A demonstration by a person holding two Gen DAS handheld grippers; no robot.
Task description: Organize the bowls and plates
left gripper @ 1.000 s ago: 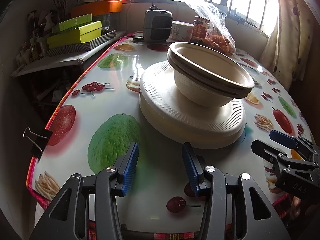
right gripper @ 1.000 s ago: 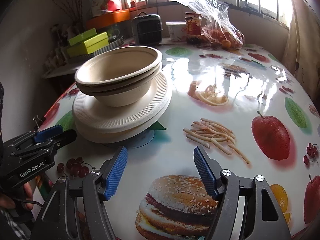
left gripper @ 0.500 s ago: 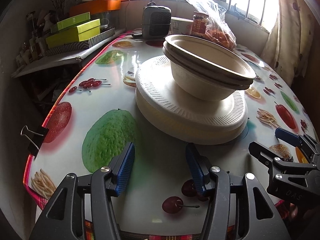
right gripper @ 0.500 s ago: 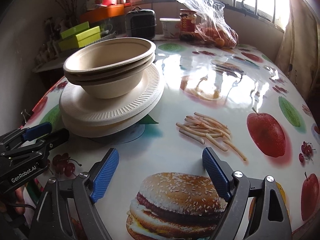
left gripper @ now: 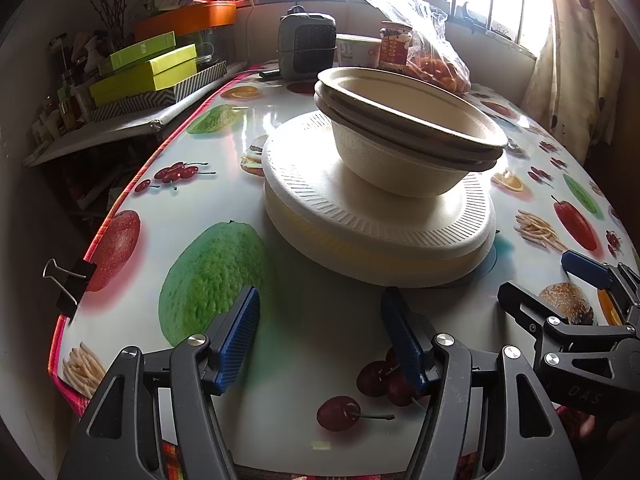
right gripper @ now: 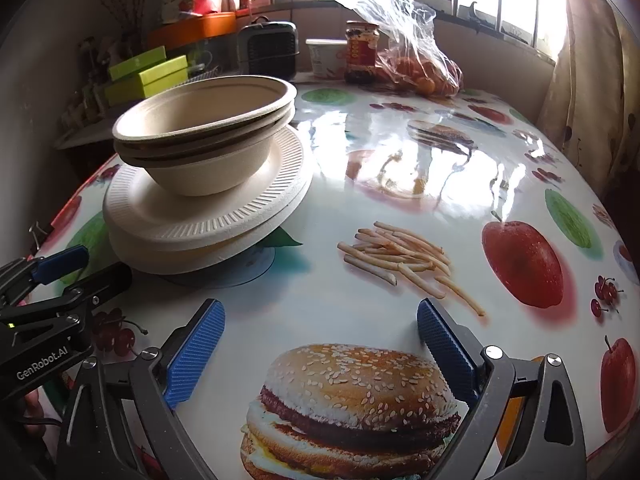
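One readable mark: "GenRobot.AI" on left gripper (right gripper: 84,268) body.

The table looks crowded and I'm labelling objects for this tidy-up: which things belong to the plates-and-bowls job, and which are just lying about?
Part of the job:
- nested bowls
- stacked plates beneath them
- left gripper and right gripper, both with nothing between them, fingers opening

Just lying about:
- bag of oranges
- jar
- white tub
- small heater
- green boxes
- binder clip
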